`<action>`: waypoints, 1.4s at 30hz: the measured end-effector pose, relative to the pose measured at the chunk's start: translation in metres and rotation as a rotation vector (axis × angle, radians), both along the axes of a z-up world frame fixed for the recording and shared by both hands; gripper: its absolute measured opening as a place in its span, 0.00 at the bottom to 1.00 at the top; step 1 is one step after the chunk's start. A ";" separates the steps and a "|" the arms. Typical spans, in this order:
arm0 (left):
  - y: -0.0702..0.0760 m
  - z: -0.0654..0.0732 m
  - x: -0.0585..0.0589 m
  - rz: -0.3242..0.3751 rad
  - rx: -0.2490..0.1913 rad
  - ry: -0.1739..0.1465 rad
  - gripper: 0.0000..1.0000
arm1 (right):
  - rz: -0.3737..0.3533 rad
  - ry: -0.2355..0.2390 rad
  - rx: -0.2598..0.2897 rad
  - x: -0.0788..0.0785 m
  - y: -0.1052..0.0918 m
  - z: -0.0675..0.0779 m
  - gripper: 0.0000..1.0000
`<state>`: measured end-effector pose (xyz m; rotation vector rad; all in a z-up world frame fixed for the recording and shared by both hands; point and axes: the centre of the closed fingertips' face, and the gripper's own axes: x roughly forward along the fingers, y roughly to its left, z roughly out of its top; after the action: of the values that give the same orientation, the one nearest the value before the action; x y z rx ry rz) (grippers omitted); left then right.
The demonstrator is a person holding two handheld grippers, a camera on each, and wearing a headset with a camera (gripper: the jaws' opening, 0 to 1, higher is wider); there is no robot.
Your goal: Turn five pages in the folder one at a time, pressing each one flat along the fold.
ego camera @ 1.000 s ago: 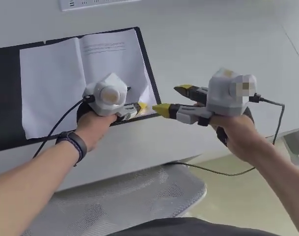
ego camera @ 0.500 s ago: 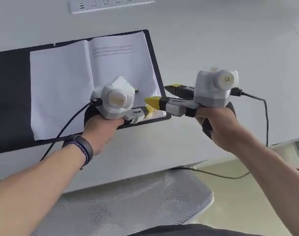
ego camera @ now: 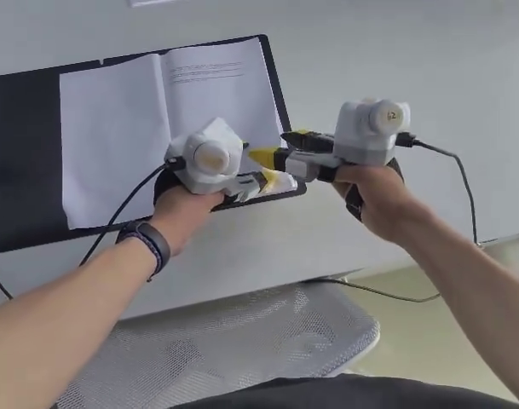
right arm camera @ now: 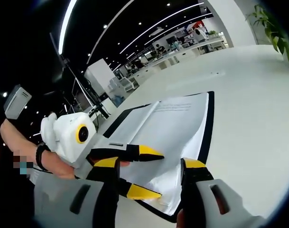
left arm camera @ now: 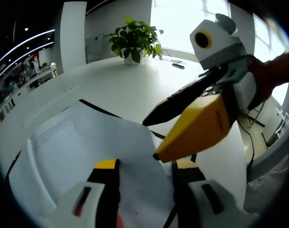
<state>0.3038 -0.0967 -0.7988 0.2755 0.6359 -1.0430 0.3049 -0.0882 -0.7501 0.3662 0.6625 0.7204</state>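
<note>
I am looking down at the white workbench [ego camera: 412, 68], and the black folder [ego camera: 25, 153] is lying open and flat on it, near the front edge. Its white pages [ego camera: 114, 128] are spreading across the fold, with printed lines at the top of the right-hand page. Both grippers are meeting at the folder's lower right corner. The left gripper [ego camera: 272, 180] is resting low over that corner with its jaws spread apart. In the left gripper view, paper is sitting in the gap between them, but I cannot tell whether either jaw is touching it. The right gripper [ego camera: 276, 146] is pointing in from the right, just above the left one, with its jaws also parted and clamping nothing. A dark wristband [ego camera: 144, 243] is sitting on the left wrist.
</note>
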 end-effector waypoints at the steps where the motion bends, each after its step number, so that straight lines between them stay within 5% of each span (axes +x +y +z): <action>1: 0.000 0.000 0.000 0.000 0.000 0.000 0.44 | 0.000 -0.001 0.000 0.000 0.000 0.000 0.49; 12: 0.000 0.000 0.000 0.003 -0.003 0.005 0.44 | 0.007 0.015 0.026 0.001 0.000 -0.002 0.42; 23: -0.001 0.001 -0.001 -0.002 -0.004 0.016 0.46 | -0.049 0.075 0.041 0.008 -0.011 -0.017 0.19; 30: -0.001 0.002 -0.004 -0.006 -0.006 0.032 0.49 | -0.083 0.073 0.031 0.011 -0.015 -0.018 0.02; 42: 0.007 0.018 -0.015 -0.006 -0.004 0.032 0.55 | -0.115 0.091 0.090 0.007 -0.013 -0.011 0.01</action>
<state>0.2888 -0.0899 -0.7810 0.2575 0.6623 -1.0566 0.3115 -0.1014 -0.7611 0.5184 0.6904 0.6280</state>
